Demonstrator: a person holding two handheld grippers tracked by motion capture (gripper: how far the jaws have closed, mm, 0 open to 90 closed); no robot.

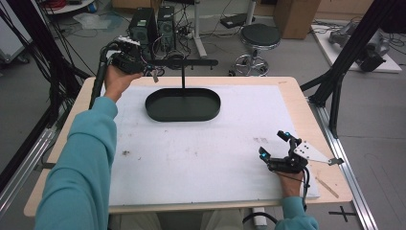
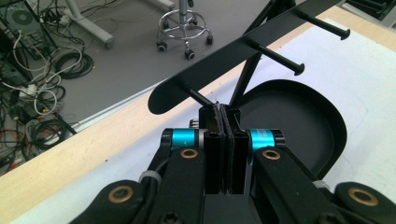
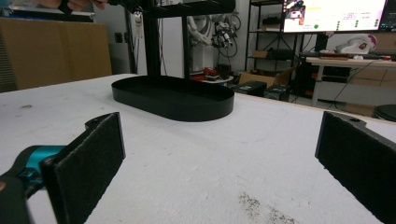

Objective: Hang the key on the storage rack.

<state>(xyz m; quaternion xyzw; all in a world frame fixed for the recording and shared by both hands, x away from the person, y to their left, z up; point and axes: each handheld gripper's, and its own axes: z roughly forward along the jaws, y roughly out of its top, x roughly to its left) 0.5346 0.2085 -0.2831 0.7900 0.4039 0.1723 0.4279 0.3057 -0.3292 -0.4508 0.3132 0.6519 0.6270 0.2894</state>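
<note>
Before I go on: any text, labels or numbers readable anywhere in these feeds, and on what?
None can be read.
Monitor, background of the right gripper view: coloured lines and boxes, too blurred to read.
Black cross mark on the floor in the high view: a sign, no lettering.
Black stand and both tongs: no label visible.

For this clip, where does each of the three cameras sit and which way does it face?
High view: above the person's side, looking forward and down on the table; both sleeved forearms enter from below, left gripper raised at the stand's crossbar, right gripper low at the near right.
Left gripper view: rides the left gripper, jaws shut, facing the crossbar and tray.
Right gripper view: low over the table, between open jaws, facing the tray.
Shared: all show the black tray.
</note>
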